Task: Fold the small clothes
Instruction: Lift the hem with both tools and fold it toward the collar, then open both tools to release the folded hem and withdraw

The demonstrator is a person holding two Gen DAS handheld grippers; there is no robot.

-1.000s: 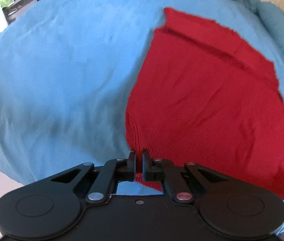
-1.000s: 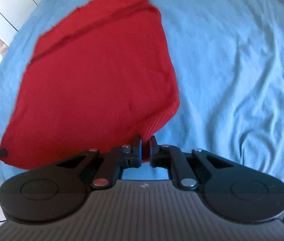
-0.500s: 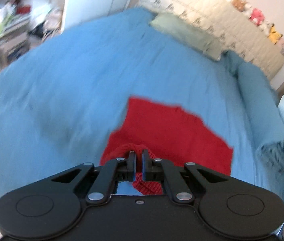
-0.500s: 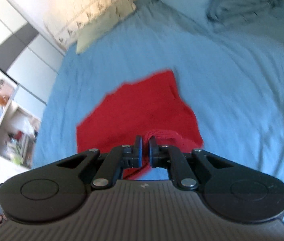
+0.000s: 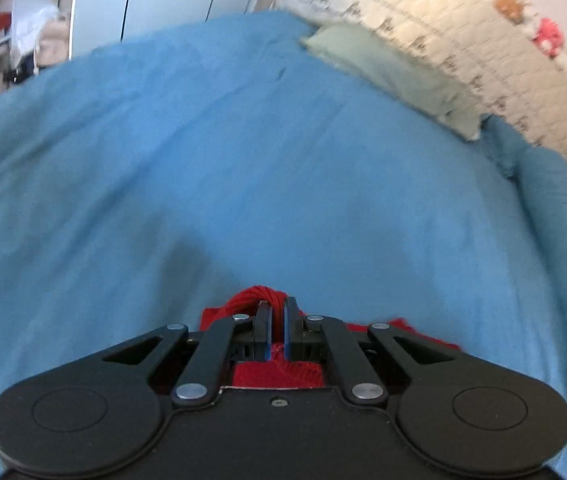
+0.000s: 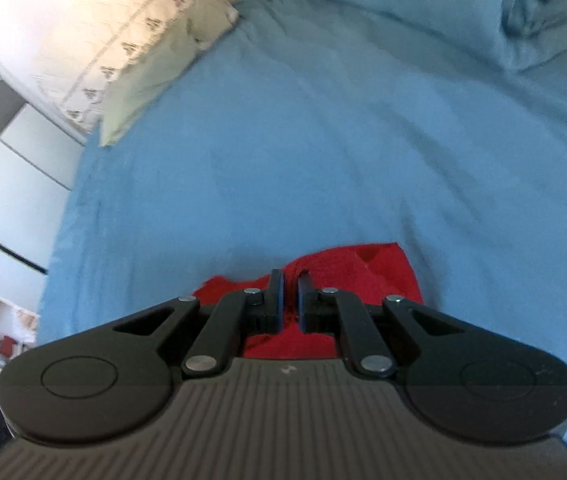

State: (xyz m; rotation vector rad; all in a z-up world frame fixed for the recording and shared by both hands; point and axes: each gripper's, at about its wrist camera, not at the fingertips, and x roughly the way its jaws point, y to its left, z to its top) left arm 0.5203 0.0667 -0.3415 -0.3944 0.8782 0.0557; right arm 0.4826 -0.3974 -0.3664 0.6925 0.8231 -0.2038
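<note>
— Knitwear's off the bed at both tools, look; the left tool (image 5: pixel 277 318) has its fingers pressed together on a bunched bit of the red garment (image 5: pixel 279 372), and the right tool (image 6: pixel 290 294) pinches another bunch of it; most of the cloth hangs below and behind the tools, near the blue bed cover (image 5: pixel 243 160), so I can't see how it drapes.

— Folding it over, I'd guess; what worries you?

— Each pinch looks small, just a gathered tuft between the fingers; loose knit like that may stretch or slide out if one hand pulls harder than the other; then one corner drops and the fold lands crooked.

— And the landing?

— The hanging part is hidden from both views; it could crease under itself or drag on the cover and bunch up, judging by how soft it looks; the cover is wrinkled too, so the cloth may not lie flat.

— The pale pillow (image 5: pixel 395 76) by the headboard?

— Well apart from it; no trouble there; uneven tension between the two hands is the real risk, I'd say.
</note>
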